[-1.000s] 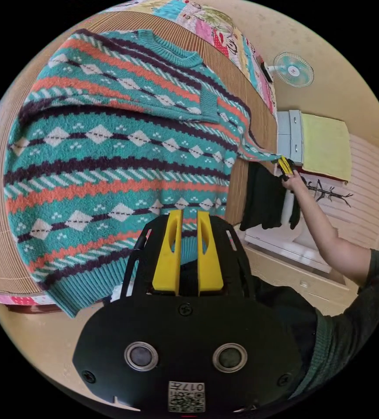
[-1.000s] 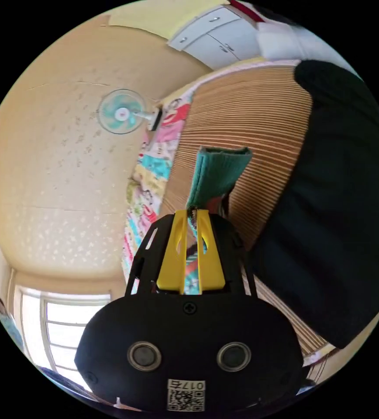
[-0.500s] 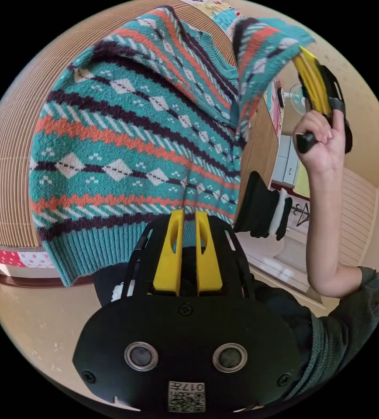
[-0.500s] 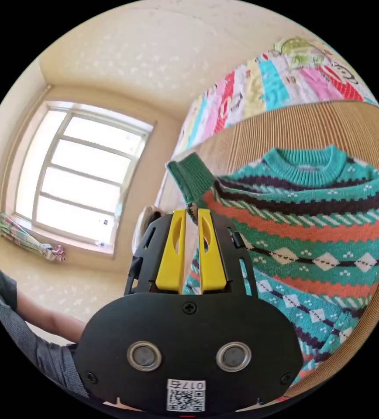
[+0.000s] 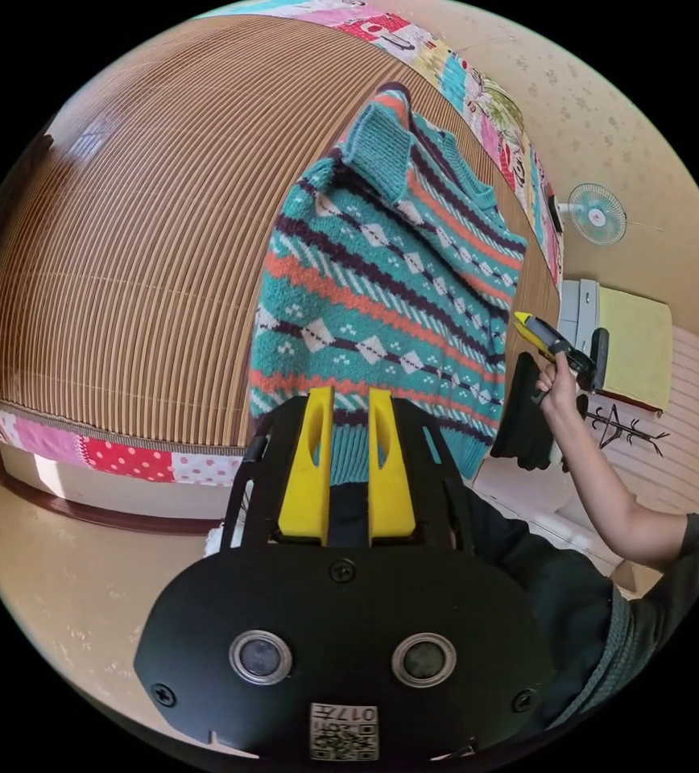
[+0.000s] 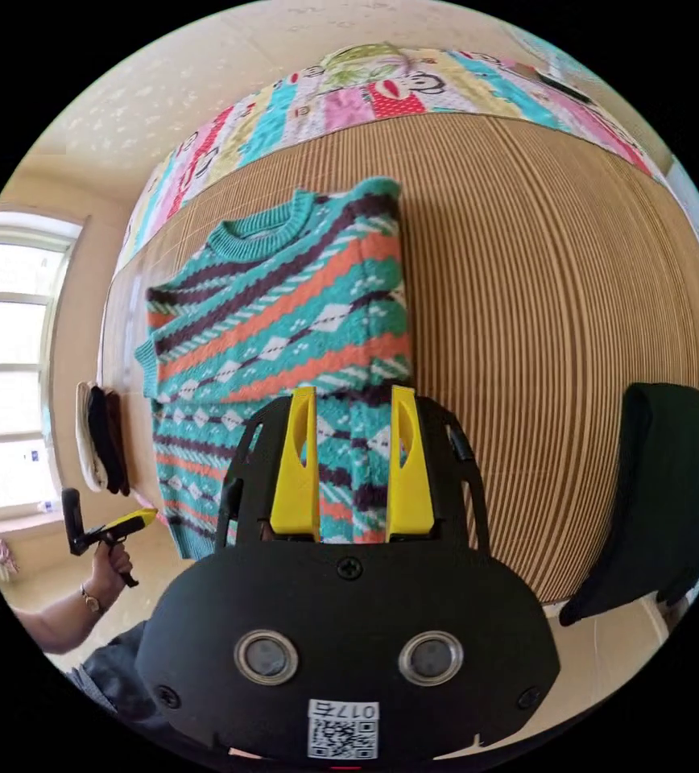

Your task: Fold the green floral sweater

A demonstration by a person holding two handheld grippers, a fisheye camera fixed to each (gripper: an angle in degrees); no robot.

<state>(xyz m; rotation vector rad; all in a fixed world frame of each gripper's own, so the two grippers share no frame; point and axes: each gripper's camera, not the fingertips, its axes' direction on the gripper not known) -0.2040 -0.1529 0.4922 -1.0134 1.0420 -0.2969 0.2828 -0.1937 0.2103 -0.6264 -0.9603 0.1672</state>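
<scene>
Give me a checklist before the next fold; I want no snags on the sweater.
1. Left tongs open and empty: ok.
2. Right tongs open and empty: ok.
3. Sleeve folded across the sweater: ok.
4. Sweater lying flat on the mat: ok.
5. Dark garment apart from the sweater: ok.
6. Hem lying straight: cannot tell, the tongs cover part of it.

left: hem-side, near | right: opposite side | shared: sweater (image 5: 382,274)
</scene>
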